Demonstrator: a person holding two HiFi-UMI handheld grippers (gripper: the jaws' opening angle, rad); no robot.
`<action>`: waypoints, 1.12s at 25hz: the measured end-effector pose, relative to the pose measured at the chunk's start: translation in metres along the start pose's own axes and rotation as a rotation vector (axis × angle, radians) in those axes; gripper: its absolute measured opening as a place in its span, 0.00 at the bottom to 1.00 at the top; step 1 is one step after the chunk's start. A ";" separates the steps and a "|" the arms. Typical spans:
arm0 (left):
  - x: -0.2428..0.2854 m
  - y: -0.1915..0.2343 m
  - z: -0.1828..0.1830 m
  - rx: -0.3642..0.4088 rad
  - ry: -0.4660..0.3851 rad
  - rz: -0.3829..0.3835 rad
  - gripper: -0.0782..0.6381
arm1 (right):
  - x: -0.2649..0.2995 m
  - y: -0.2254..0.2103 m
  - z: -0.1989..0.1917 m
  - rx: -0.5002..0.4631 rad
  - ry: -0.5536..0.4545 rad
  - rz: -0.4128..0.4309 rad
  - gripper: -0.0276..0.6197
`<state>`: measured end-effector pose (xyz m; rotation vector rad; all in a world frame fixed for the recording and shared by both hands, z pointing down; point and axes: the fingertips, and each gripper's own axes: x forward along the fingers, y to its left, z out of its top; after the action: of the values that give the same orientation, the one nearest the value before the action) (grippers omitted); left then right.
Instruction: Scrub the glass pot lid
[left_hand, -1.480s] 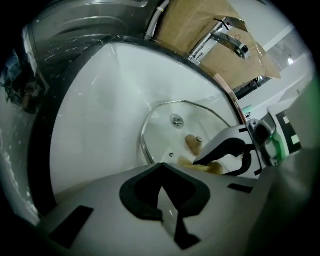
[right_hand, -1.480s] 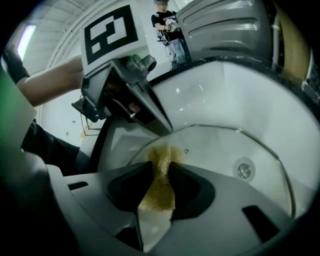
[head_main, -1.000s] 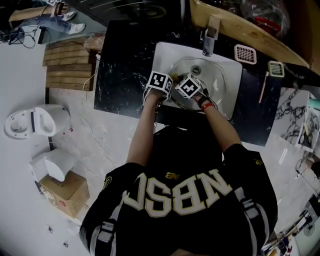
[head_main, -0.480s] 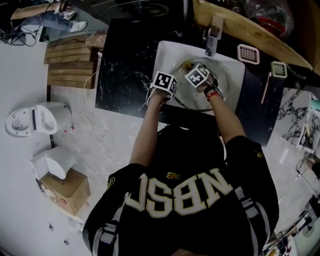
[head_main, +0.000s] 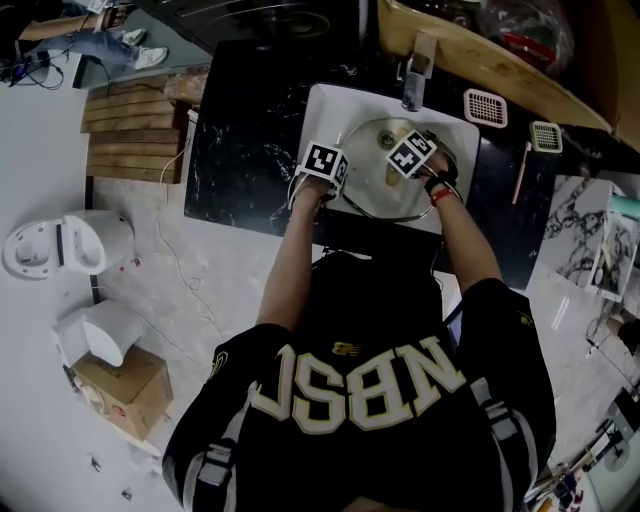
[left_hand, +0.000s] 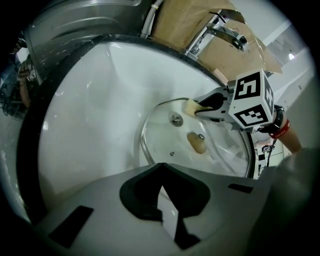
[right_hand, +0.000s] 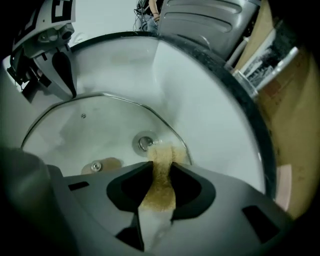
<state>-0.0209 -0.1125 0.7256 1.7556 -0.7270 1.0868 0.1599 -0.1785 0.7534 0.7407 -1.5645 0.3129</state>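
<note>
Left gripper (left_hand: 160, 181) clenched at glass pot lid (left_hand: 210, 150) left rim; right gripper (right_hand: 161, 167) grasping sponge (right_hand: 159, 192). Hard far-side strokes could skid the lid across sink (left_hand: 85, 125).

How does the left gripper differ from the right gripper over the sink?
The right gripper is clamped on a tan sponge set against the glass pot lid; the left gripper is shut with no sponge. The right gripper reaches over the glass, while the left gripper sits at the lid's rim. Both point down into the sink.
</note>
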 end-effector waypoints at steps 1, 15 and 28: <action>0.000 0.000 0.000 0.000 0.000 0.000 0.13 | -0.004 -0.002 -0.008 0.002 0.022 0.000 0.22; 0.001 -0.001 0.001 0.028 -0.002 -0.007 0.13 | -0.074 0.065 -0.071 -0.187 0.230 0.254 0.22; 0.001 -0.003 0.001 0.036 0.000 -0.023 0.13 | -0.091 0.158 -0.005 -0.081 -0.012 0.602 0.23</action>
<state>-0.0179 -0.1126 0.7253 1.7908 -0.6890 1.0903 0.0634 -0.0323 0.7025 0.1912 -1.7774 0.6803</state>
